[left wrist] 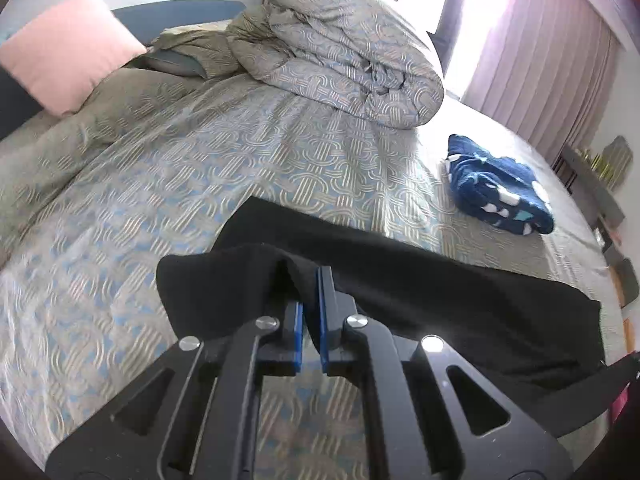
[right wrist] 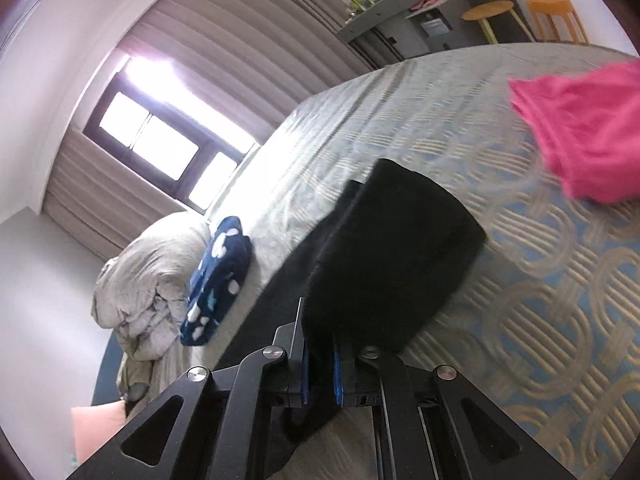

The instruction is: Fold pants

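**Pants mid-fold, both grippers holding cloth**

Pants are black and lie across the near part of the bed, with one edge lifted off the cover.

Left gripper: fingers clenched on a bunched edge of the fabric, which drapes over the finger tips. Right gripper: fingers clamped on a thick, doubled layer of the same cloth, and a rounded fold stands up ahead of it.

My read: I'm in the carry-over step, with both held corners raised and the rest of the garment flat on the bed. Next I need to move both grippers together at matching height, lay the held edge onto the far edge, keep the fabric taut so no crease forms, then let go.

Also on the bed: a folded navy garment with white patches, a pink cloth and a heaped duvet.

No brands, labels or readable writing in either view.
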